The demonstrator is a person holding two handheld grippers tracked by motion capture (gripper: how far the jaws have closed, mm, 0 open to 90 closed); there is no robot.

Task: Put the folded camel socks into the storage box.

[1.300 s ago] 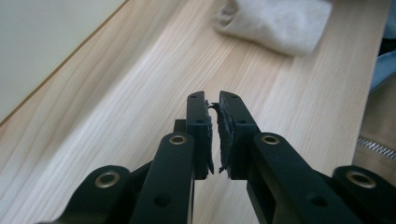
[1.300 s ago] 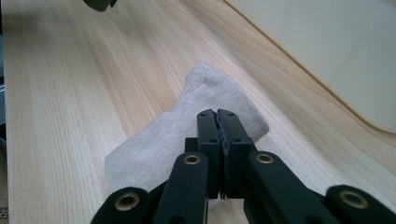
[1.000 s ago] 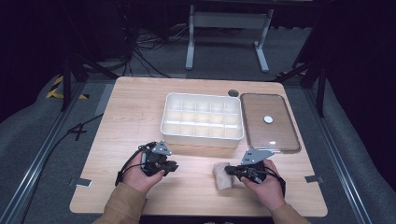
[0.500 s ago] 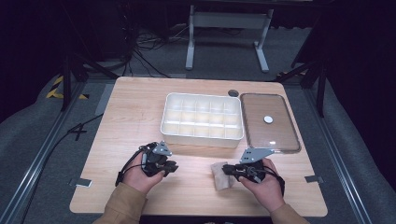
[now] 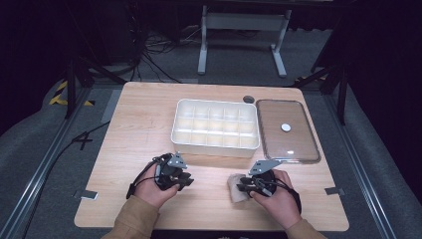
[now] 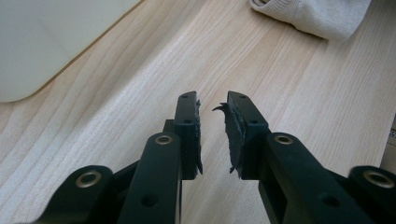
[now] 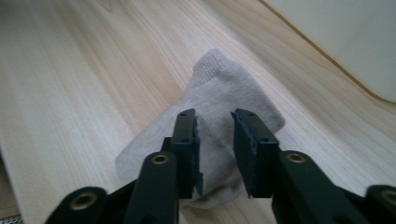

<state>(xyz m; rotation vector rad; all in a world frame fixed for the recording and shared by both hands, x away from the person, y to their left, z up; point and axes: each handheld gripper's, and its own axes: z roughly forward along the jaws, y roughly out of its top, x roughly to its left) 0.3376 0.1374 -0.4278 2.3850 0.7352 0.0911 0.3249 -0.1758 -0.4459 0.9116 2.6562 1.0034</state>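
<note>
A small beige sock (image 7: 224,93) lies crumpled on the wooden table (image 5: 139,129) near the front edge, also seen as the sock (image 5: 235,188) in the high view. My right gripper (image 7: 214,116) hovers right over it; its jaws have just been opening and stand apart, with the sock under and between them, not pinched. My right gripper (image 5: 244,186) points left. My left gripper (image 6: 212,100) has also just been opening, with only bare wood between its jaws. It sits at my left gripper (image 5: 185,178), a hand's width left of the sock (image 6: 322,16).
A white compartment tray (image 5: 215,146) stands mid-table, with its corner (image 6: 42,46) close to the left gripper. A clear lid (image 5: 286,149) with a white knob lies to its right. A dark round hole (image 5: 248,99) sits behind the tray.
Both hands and the sock keep their places in the high view. The right gripper's jaws look slightly wider over the sock than a second ago.
</note>
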